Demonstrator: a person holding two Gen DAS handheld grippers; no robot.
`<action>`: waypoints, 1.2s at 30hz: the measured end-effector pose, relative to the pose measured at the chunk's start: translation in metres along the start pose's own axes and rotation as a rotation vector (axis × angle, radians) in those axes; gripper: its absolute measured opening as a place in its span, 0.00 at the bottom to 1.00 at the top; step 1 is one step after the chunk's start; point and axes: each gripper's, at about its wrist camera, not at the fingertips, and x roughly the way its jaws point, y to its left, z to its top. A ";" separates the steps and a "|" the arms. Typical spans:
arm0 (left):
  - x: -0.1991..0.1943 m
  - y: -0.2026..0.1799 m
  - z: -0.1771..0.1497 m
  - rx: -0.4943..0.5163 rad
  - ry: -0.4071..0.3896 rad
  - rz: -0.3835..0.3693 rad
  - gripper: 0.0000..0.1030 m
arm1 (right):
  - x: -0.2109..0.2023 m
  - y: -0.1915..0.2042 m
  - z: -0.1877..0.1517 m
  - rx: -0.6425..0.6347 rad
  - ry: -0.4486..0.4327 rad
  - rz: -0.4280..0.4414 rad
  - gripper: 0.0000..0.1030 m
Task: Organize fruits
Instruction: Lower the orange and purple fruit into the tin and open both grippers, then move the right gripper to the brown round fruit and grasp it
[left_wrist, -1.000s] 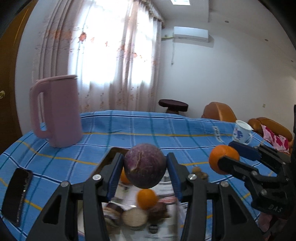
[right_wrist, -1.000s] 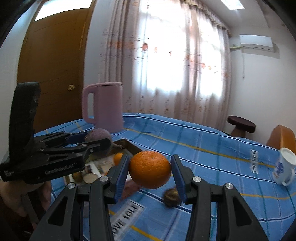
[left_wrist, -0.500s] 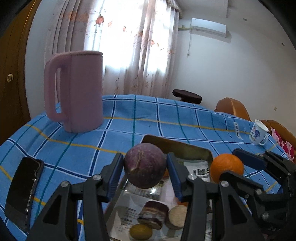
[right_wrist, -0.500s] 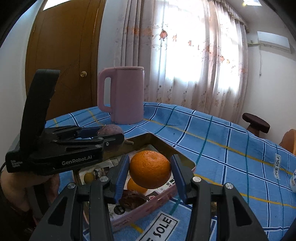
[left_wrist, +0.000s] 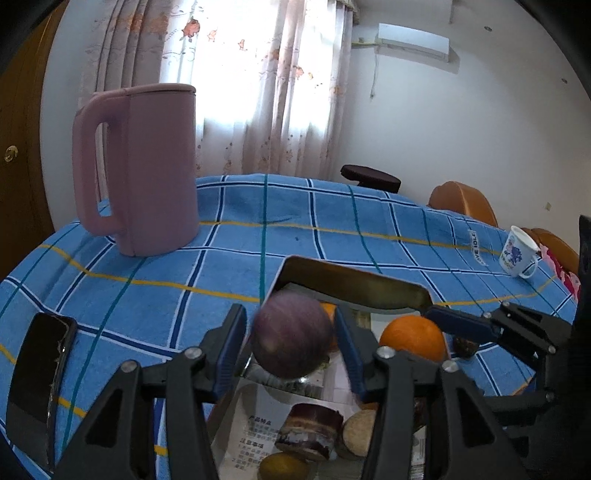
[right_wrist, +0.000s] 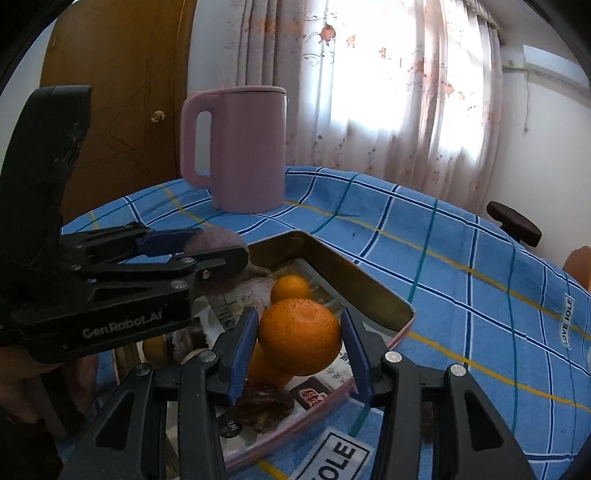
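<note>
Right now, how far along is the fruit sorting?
Done: a small orange and other pieces already lie in the tray. In hand: the left gripper is opening around a purple fruit over the tray; the right gripper holds an orange above it. Left: set both down; a small brown fruit sits on the cloth beside the tray.

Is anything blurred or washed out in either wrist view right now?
Left wrist view: the purple fruit between the opening left tongs is motion-smeared, and the window is blown out. Right wrist view: the orange is sharp, the window glares, and fisheye bending curves the table edge.
</note>
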 end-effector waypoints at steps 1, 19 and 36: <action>-0.003 0.001 0.000 -0.009 -0.011 0.008 0.65 | -0.003 0.000 0.000 0.002 -0.004 0.002 0.48; -0.037 -0.013 -0.007 -0.027 -0.126 0.018 0.92 | -0.063 -0.090 -0.045 0.072 0.031 -0.185 0.55; -0.040 -0.046 -0.008 0.037 -0.117 -0.028 0.92 | -0.019 -0.100 -0.046 0.156 0.218 -0.102 0.39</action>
